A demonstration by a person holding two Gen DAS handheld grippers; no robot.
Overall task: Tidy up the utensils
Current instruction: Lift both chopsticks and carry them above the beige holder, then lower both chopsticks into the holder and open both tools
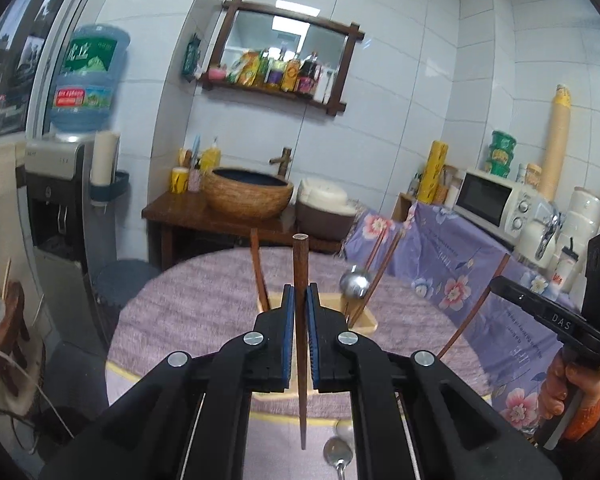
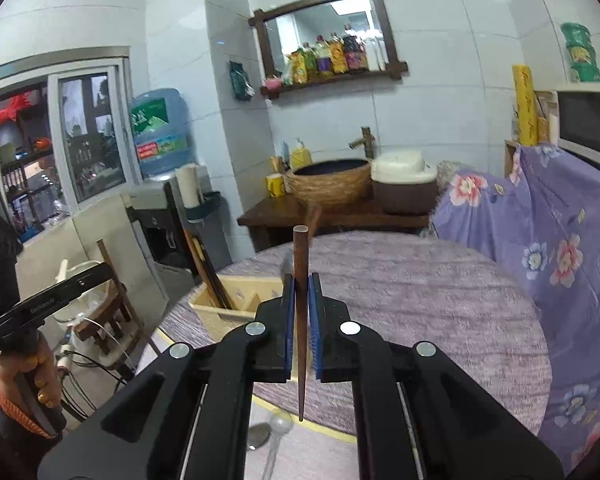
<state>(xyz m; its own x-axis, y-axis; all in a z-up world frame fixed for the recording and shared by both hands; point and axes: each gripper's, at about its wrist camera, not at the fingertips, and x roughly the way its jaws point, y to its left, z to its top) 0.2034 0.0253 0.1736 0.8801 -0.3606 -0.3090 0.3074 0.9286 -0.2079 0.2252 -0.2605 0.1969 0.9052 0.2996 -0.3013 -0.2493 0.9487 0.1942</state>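
White-tiled kitchen, round table under a fuzzy lilac cloth (image 2: 420, 292). Left gripper (image 1: 299, 300) pinches a dark brown wooden chopstick (image 1: 300, 264), upright above the table; right gripper (image 2: 299, 292) pinches a second brown chopstick (image 2: 300, 256) likewise. Pale wooden utensil box (image 2: 216, 312) holds chopsticks and a steel ladle (image 1: 355, 283). Metal spoons (image 1: 338, 450) lie below.

We see open room above the wide bare stretch of the bench (image 2: 420, 300) on our right. On the left the wooden holder (image 2: 228, 304) blocks passage, its upright chopsticks (image 1: 260, 268) and ladle (image 1: 355, 283) sticking up; two spoons (image 1: 338, 446) lie at the near edge.
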